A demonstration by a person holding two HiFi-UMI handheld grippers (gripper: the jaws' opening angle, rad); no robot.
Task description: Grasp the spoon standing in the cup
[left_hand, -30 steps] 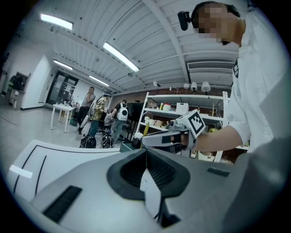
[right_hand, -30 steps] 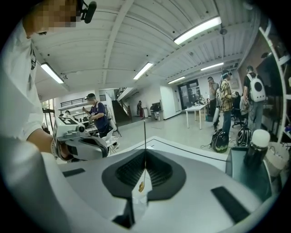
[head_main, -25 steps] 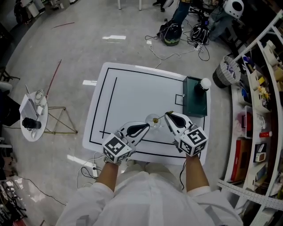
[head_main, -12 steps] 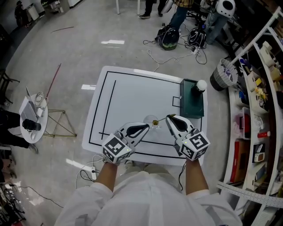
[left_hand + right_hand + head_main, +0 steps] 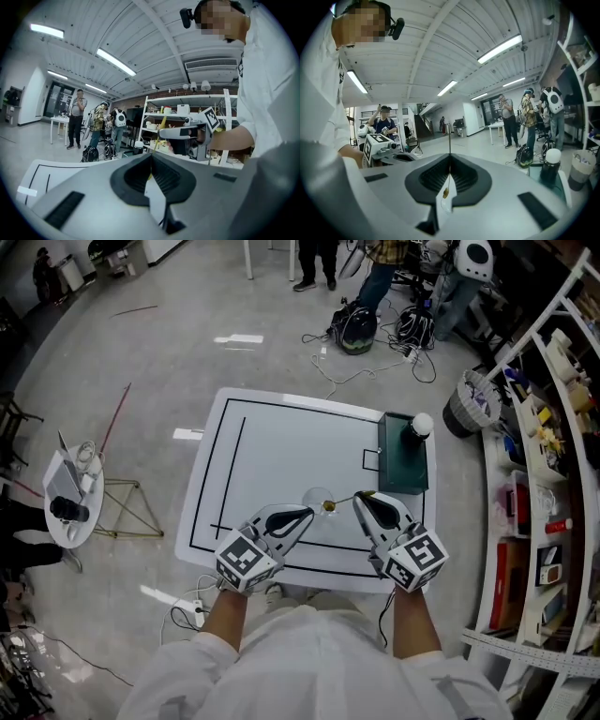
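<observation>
Right gripper (image 5: 358, 499) pinching spoon (image 5: 343, 500), left gripper (image 5: 307, 514) pinching cup (image 5: 317, 494)

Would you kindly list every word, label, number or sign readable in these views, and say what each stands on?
No readable text in any view.
Cubes on the left gripper and right gripper: black-and-white square patterns, no letters.
Packages on the shelf: labels too small to read.
The shirt print: blurred and cut off.
</observation>
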